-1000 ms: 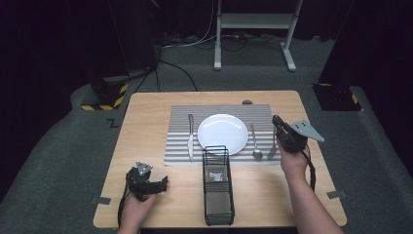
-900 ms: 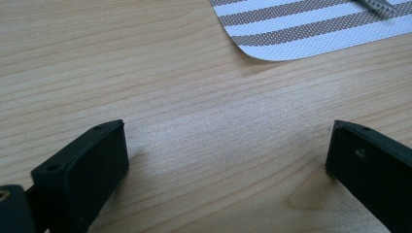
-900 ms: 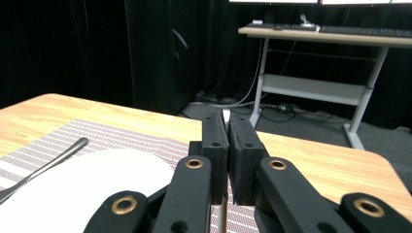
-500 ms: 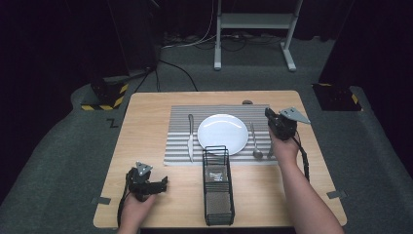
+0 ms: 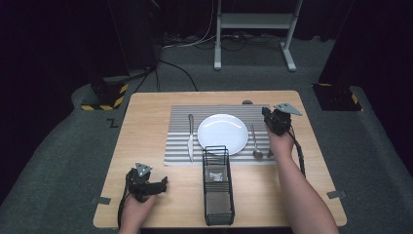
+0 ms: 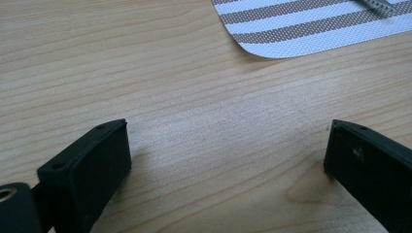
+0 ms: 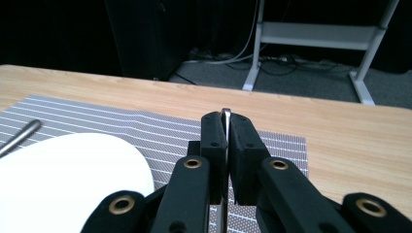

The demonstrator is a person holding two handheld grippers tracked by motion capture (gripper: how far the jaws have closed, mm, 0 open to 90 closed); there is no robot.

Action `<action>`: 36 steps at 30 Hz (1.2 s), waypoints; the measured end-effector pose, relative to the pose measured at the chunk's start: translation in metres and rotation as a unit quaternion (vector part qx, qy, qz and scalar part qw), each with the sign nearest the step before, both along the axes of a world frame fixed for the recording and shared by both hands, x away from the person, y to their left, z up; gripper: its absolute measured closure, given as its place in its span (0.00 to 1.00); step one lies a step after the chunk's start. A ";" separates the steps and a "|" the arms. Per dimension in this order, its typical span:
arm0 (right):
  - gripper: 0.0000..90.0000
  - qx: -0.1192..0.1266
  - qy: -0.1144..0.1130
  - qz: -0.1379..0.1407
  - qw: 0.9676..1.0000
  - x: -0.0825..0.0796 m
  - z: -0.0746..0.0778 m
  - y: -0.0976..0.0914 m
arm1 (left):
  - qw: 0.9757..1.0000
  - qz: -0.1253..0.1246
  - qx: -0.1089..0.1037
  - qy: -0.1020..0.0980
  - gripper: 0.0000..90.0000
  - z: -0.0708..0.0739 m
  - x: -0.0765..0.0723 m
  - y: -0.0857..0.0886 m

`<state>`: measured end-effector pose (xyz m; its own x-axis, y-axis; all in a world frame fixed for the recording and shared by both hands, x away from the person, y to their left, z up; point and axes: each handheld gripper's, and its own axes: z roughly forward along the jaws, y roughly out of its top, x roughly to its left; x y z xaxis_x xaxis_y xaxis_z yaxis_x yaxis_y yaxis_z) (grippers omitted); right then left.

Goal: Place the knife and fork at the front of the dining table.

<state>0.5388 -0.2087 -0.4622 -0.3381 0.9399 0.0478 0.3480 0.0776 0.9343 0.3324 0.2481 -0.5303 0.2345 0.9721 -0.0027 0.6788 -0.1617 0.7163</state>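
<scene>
The right gripper (image 7: 226, 145) pinches a thin metal utensil (image 7: 225, 114) above the striped placemat (image 7: 160, 128); the left gripper (image 6: 226, 160) gapes empty over the wooden table (image 6: 194, 97)

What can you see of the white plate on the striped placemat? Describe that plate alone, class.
The white plate is round, smooth and glossy, seemingly ceramic, and empty. It lies flat on the middle of the striped placemat, between a knife and a spoon, touching neither. The wire basket rises before its near edge.

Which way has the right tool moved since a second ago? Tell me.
Yes. The right tool has shifted leftward, from beyond the placemat's right edge to over that edge, nearer the plate.
</scene>
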 end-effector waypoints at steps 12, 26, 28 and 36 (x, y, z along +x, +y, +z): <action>0.93 -0.005 0.035 -0.017 0.999 0.016 -0.016 -0.008 | 1.000 -0.001 0.000 0.000 0.04 0.000 0.000 0.000; 0.92 -0.004 0.040 -0.022 0.999 0.013 -0.012 -0.013 | 1.000 0.000 0.001 0.000 0.04 0.000 0.000 0.000; 0.92 -0.002 0.043 -0.021 0.999 0.014 -0.013 -0.013 | 1.000 -0.001 0.001 0.000 0.03 0.000 0.000 0.000; 0.88 -0.018 0.053 -0.029 0.998 0.016 -0.019 -0.011 | 1.000 -0.001 0.001 0.000 0.03 0.000 0.000 0.000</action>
